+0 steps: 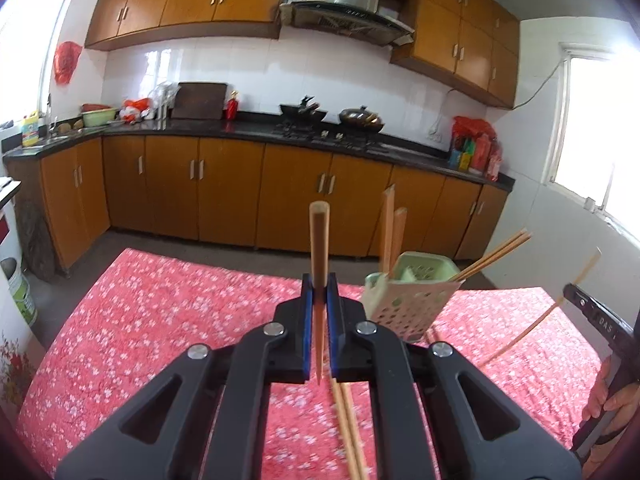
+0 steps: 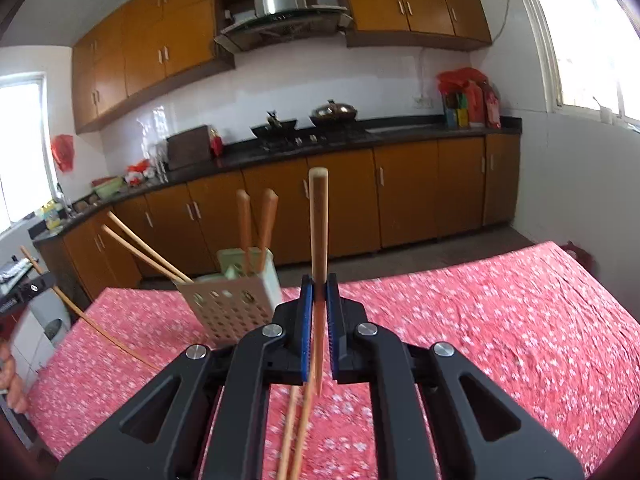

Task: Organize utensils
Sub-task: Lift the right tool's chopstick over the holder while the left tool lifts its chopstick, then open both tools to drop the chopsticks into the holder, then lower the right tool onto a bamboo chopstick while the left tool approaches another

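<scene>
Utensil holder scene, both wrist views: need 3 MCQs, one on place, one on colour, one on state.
1. Where does the utensil holder stand?
A. on the kitchen counter
B. on the red floral tablecloth
C. on the floor

2. What colour is the holder's rim?
A. pale green
B. blue
C. black

3. What is the state of the left tool?
A. open and empty
B. shut on a chopstick
C. shut on a spoon

Answers:
1 B, its perforated base sits on the red cloth, well in front of the counter.
2 A, the top edge is light green above white walls.
3 B, the blue pads pinch a single wooden chopstick that sticks up between them.
</scene>
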`<state>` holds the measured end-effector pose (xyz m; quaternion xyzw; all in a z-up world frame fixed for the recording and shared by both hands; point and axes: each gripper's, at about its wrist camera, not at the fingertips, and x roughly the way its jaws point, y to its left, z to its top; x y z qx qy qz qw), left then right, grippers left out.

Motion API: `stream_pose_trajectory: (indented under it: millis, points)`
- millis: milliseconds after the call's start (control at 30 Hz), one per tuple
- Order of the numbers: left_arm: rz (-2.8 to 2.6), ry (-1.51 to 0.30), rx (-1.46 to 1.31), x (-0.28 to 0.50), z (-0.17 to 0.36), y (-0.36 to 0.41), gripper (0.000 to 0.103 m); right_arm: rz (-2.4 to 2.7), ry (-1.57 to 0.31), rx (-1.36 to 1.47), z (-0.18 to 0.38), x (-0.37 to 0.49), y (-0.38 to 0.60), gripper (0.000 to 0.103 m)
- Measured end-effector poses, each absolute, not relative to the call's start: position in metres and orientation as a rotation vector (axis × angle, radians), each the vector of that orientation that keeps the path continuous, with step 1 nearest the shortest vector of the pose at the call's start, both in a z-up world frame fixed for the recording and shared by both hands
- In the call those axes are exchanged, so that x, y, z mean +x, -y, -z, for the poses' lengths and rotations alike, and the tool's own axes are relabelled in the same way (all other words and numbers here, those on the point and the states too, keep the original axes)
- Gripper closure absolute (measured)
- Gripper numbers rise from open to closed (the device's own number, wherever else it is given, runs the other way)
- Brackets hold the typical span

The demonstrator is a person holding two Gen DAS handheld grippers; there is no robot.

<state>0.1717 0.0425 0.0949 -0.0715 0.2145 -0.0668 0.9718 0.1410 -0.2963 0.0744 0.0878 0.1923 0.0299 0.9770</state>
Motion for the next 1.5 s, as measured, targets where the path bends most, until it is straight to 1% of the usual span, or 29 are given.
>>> stream_pose_trajectory:
  millis: [233, 533, 733, 933, 1133, 1200, 1267, 1500]
  points:
    - [0.219, -0.327, -0.165, 0.171, -0.139, -0.015, 0.095, -0.168, -0.232, 0.194, -0.132, 0.139, 0.271, 0.095]
    - [0.234, -0.211, -0.205, 0.200, -0.185, 0.012, 0.096, -0.163, -0.069, 0.217, -0.167, 0.173, 0.254, 0.095]
    - [0.192, -0.180, -0.215, 0.235, -0.185, 0.021, 0.096, -0.134, -0.067, 0.230, -0.154, 0.203, 0.251, 0.095]
    - [0.181, -0.221, -0.220, 0.265, -0.162, 0.031, 0.096, -0.124, -0.143, 0.207, -0.125, 0.224, 0.247, 0.095]
    - [0.188, -0.294, -0.201, 0.282, -0.143, 0.037, 0.095, -0.129, -0.202, 0.204, -0.113, 0.228, 0.245, 0.094]
    - [0.182, -0.307, -0.202, 0.283, -0.141, 0.035, 0.095, -0.131, -0.213, 0.207, -0.112, 0.226, 0.245, 0.089]
    - [0.181, -0.315, -0.204, 0.282, -0.141, 0.033, 0.095, -0.124, -0.215, 0.204, -0.113, 0.223, 0.245, 0.072]
    - [0.160, -0.283, -0.217, 0.252, -0.152, 0.015, 0.091, -0.100, -0.186, 0.196, -0.131, 0.197, 0.255, 0.071]
